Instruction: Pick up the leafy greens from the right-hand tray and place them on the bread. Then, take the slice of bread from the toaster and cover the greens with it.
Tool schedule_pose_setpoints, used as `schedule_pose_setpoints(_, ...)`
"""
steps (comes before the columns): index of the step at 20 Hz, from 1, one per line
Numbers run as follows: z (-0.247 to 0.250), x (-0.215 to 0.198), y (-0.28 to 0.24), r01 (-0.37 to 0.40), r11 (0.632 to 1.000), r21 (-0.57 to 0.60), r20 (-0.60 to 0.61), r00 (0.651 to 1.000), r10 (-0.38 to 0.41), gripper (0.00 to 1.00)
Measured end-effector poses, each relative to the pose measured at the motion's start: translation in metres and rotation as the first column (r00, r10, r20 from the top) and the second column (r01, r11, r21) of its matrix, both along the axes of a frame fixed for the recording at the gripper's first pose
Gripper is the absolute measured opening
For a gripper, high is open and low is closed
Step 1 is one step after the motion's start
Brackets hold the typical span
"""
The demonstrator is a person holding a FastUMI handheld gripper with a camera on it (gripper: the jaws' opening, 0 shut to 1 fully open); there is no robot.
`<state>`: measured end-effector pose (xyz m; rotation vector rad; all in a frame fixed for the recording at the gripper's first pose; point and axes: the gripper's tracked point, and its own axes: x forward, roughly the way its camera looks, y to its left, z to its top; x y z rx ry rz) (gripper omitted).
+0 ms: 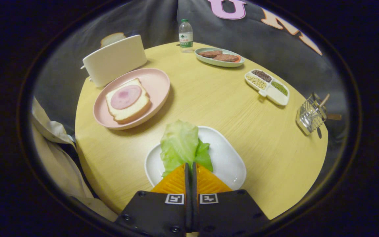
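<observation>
One lettuce leaf point(180, 144) in gripper point(190, 165)

Pale wood-grain bench point(209, 98), matt, under glossy tableware.
Smooth, shiny white tray point(229, 161) beneath crinkled leafy greens point(179, 144), pinched by closed gripper point(190, 168) with ribbed pads; satin pink plate point(158, 82) bearing porous bread point(130, 108); smooth cream toaster point(115, 59); clear plastic bottle point(186, 36); metal wire rack point(311, 115).

Gripper point(190, 164) fingers pinched together, clamped on leafy greens point(181, 144) edge
</observation>
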<state>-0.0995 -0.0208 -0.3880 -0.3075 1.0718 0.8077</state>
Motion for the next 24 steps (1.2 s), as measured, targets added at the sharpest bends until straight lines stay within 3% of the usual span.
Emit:
schedule_pose_setpoints(13, 0.074, 0.032, 0.014, 0.022, 0.998, 0.062, 0.115, 0.993, -0.029, 0.03)
schedule_pose_setpoints(24, 0.128, 0.052, 0.095, -0.067, 0.989, 0.129, 0.194, 0.98, 0.041, 0.03)
